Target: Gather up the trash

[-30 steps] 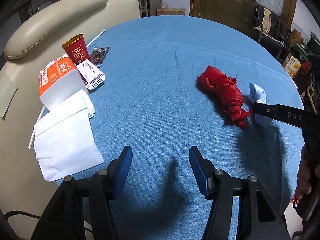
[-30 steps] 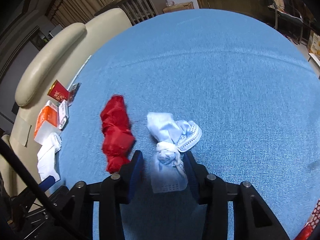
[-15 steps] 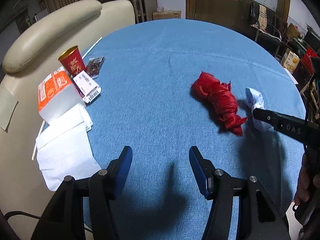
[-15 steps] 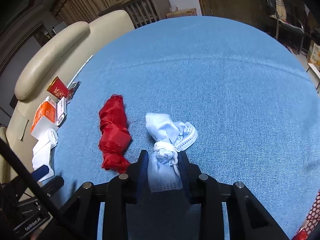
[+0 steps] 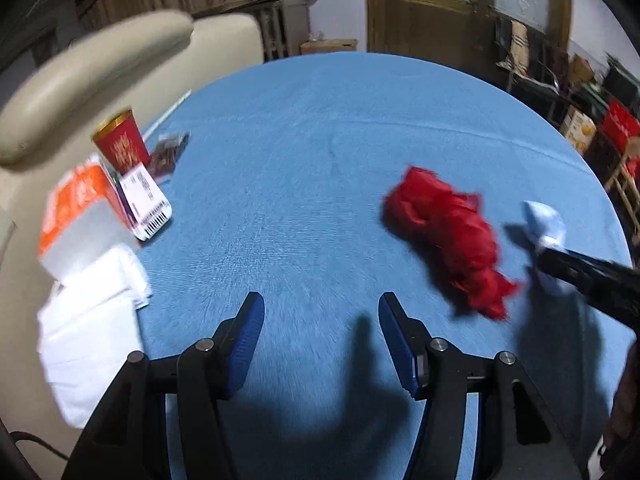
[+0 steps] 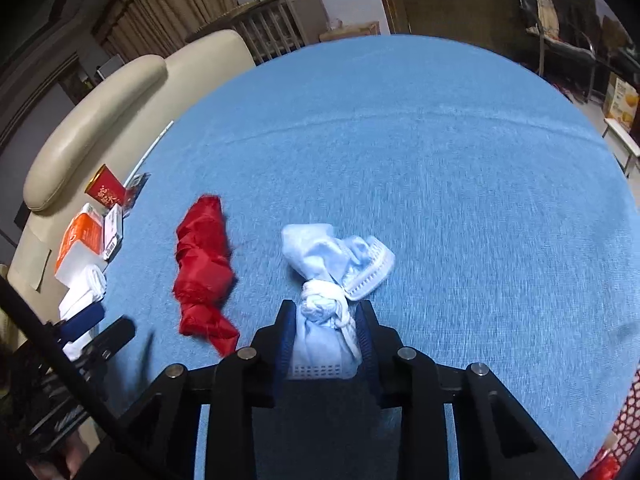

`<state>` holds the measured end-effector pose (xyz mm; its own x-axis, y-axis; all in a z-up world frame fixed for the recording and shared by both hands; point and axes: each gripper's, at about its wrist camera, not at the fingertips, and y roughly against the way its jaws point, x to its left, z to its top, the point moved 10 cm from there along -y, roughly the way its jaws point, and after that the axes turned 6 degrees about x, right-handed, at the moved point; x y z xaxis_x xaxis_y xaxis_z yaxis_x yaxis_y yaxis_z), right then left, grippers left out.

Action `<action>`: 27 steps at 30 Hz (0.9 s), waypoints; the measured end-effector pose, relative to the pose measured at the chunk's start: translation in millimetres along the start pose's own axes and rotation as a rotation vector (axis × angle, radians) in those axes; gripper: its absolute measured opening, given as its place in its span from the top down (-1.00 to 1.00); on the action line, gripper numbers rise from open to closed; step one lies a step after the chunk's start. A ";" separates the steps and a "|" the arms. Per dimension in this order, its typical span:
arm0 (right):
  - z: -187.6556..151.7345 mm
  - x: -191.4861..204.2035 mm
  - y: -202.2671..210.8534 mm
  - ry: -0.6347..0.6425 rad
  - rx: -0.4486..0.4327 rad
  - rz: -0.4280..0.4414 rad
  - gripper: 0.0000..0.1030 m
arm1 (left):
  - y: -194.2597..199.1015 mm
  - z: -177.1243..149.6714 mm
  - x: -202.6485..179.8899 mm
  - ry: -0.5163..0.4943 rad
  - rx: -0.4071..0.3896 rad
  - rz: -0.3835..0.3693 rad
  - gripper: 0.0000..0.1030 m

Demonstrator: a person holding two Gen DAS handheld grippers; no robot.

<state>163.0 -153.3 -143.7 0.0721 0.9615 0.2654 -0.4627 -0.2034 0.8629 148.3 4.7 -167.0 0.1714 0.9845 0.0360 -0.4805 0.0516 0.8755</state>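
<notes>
Beside the red bag (image 6: 202, 264), the right claw (image 6: 325, 330) was clamped on the knotted face mask (image 6: 326, 280); the left claw (image 5: 320, 330) gaped apart.

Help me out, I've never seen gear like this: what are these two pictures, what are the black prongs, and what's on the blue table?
A person holds a two-finger gripper in each hand; each carries a camera looking along its fingers. In the left view, the left gripper is open and empty. In the right view, the right gripper is shut on a knotted blue mask. On the table lie a red wad, a red cup, an orange pack and white tissues.
</notes>
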 end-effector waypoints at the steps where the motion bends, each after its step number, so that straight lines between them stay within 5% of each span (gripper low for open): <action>1: 2.3 -0.6 -0.8 0.006 -0.016 -0.020 0.33 | -8.6 1.3 5.5 0.032 0.012 -0.005 -0.17; 6: 14.1 2.0 -7.1 0.065 -0.076 -0.111 0.32 | -24.7 16.4 27.7 0.123 -0.009 0.013 -0.44; 12: 23.9 3.9 -13.7 0.085 -0.093 -0.198 0.31 | -34.8 24.7 38.5 0.158 -0.007 0.036 -1.00; 17: 26.3 9.0 -17.8 0.121 -0.086 -0.265 0.29 | -38.4 24.2 39.3 0.173 -0.003 0.043 -1.00; 22: 29.1 -12.0 -16.9 0.016 -0.082 -0.306 -0.47 | -37.5 24.0 40.0 0.173 -0.003 0.043 -1.00; 27: 30.2 -18.0 -22.4 -0.032 -0.072 -0.337 -0.90 | -37.6 23.8 39.5 0.174 -0.004 0.043 -1.00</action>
<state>198.7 -171.7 -154.8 0.2588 0.9658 -0.0153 -0.4689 0.1395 0.8722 193.7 37.6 -187.1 -0.0005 0.9999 -0.0102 -0.4875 0.0087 0.8731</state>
